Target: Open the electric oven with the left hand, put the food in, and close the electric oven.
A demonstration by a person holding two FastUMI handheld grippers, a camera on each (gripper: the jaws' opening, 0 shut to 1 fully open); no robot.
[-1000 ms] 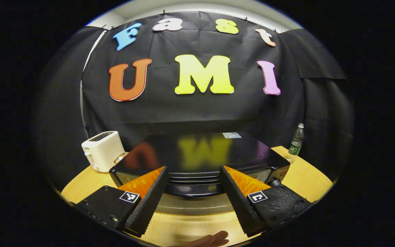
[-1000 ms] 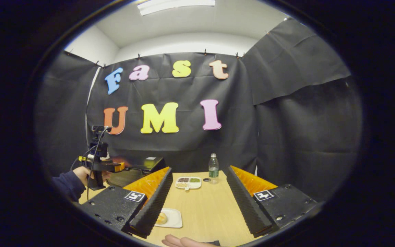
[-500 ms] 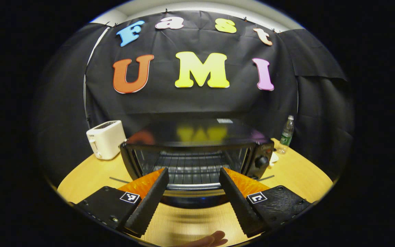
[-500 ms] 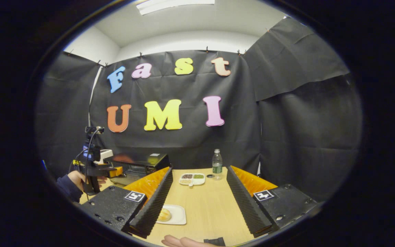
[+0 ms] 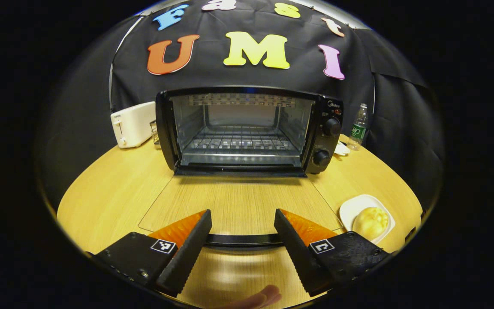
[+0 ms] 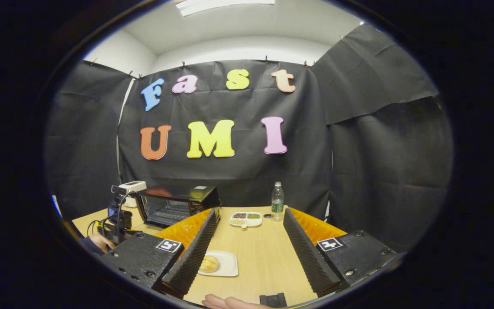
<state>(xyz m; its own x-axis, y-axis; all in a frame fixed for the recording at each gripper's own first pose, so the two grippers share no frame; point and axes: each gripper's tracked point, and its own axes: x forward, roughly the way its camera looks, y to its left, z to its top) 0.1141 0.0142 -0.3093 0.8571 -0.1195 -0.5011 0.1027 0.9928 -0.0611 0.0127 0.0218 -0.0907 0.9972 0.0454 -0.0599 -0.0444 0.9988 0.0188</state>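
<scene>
Oven door (image 5: pixel 238 201): now swung fully down, flat over the table; a second ago it was shut.
Left gripper (image 5: pixel 242 240): fingers spread, straddling the door handle (image 5: pixel 243 240), not pinching.
Right gripper (image 6: pixel 247 253): spread, holding nothing.
Bun (image 5: pixel 370 222): on its plate (image 5: pixel 350 210) near the table's front right edge.
Next step: likely loading the bun into the oven (image 5: pixel 247 128).

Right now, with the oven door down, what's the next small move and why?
Probably bring the right gripper down over the bun on its white plate and close on it. The oven door already lies flat open with the rack bare, the left gripper sits by the door handle with jaws open, and the right jaws are open and empty.
</scene>
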